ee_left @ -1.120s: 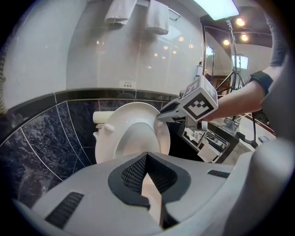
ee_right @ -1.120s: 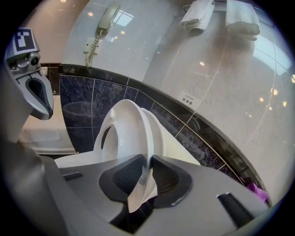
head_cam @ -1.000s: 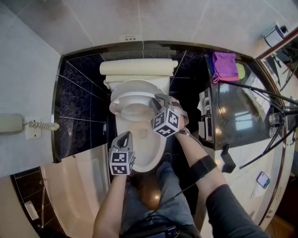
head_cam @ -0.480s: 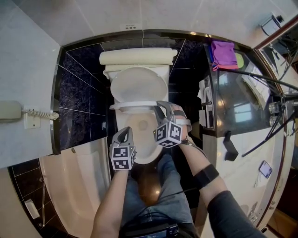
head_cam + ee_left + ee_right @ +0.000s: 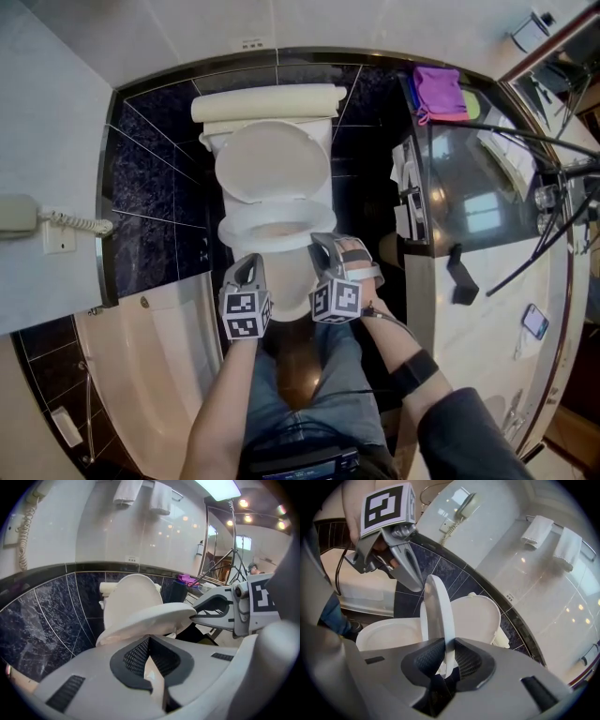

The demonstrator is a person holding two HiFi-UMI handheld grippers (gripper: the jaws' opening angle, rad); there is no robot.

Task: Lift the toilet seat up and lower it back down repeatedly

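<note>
Your right gripper [image 5: 445, 656] is pinching the front edge of the toilet seat [image 5: 438, 611], pads pressed on either side of it. The seat stands tilted partway up, clear of the bowl [image 5: 289, 281] under it. The lid [image 5: 272, 159] beyond the seat leans up against the tank [image 5: 267, 103]. The inside of the bowl looks pale and you can't tell what's in it. Your left gripper [image 5: 149, 641] hangs just beside the right one, on its left, near the bowl's front. Its jaw tips are together w/ nothing between them, and it's apart from the seat. There's open room between the seat's underside and the bowl rim, and more between the seat and the lid. To the left gripper's left a bathtub [image 5: 150, 356] sits near, w/ dark tiled wall [image 5: 159, 187] past it. To the right gripper's right a counter [image 5: 497, 291] edge runs close by. A purple cloth [image 5: 439, 92] sits at the counter's far end and a smartphone [image 5: 534, 321] lies on it nearer you. A wall phone [image 5: 19, 214] w/ a coiled cord hangs far left. Both grippers carry black-and-white square markers but no letters, and the small plate [image 5: 250, 43] above the tank is too small to read.
</note>
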